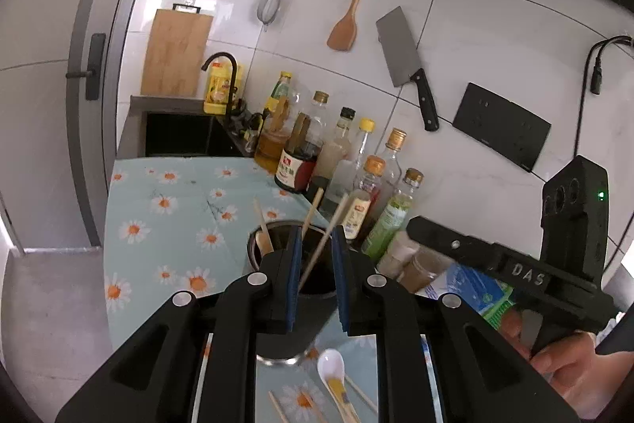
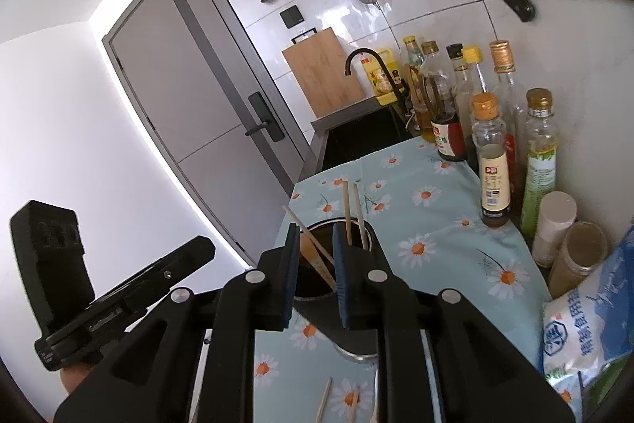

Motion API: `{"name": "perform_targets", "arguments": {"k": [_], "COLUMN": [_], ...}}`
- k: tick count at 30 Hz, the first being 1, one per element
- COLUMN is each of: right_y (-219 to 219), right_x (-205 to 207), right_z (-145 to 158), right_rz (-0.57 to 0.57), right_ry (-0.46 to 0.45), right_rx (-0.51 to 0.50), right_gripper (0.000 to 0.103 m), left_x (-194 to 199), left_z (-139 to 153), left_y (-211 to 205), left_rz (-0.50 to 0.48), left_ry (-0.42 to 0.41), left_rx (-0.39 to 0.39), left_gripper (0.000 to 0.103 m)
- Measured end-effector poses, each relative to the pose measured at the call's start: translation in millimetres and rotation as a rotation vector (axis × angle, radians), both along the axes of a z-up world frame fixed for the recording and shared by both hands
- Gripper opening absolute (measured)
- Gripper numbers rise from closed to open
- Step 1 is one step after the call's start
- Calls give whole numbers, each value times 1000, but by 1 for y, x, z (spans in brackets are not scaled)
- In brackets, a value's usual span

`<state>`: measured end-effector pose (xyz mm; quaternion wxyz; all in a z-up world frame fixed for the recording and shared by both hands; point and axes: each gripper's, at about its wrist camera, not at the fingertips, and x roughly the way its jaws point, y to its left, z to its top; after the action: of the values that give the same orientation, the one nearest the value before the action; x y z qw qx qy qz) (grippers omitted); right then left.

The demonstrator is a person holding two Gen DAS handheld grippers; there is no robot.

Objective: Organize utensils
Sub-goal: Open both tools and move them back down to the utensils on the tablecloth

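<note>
Both pairs of fingers are hanging slightly spread and empty over the utensil cup (image 1: 293,288). Its protruding chopsticks (image 1: 323,244) are standing between the left gripper (image 1: 315,276) blades, so a sideways swing risks tipping the cup. Loose chopsticks and the white spoon (image 1: 335,371) are lying on the table (image 1: 158,209) at six o'clock; the right gripper (image 2: 315,276) likewise.

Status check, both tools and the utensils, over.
Left tool and right tool empty over the holder. Chopsticks inside. Spoon on the cloth. Nothing blocking.
</note>
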<state>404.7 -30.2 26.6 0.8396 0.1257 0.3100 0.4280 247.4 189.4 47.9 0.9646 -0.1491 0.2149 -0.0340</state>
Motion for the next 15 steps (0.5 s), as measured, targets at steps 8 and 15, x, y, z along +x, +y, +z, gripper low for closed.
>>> {"name": "perform_targets", "arguments": {"k": [8,15], "right_y": [-26,-41], "right_x": [-27,-46], "right_z": [2,-18], "right_rz": [5,11], "right_ry": [20,69], "right_rx": [-36,-120], "right_gripper": [24,25], "left_x": [-27,-46], "left_z": [-15,-38], "left_y": [-3,-8], "left_rz": [-2,-17], "left_ry": [57,126], "left_rx": [-37,-75], "left_gripper": [24,24]}}
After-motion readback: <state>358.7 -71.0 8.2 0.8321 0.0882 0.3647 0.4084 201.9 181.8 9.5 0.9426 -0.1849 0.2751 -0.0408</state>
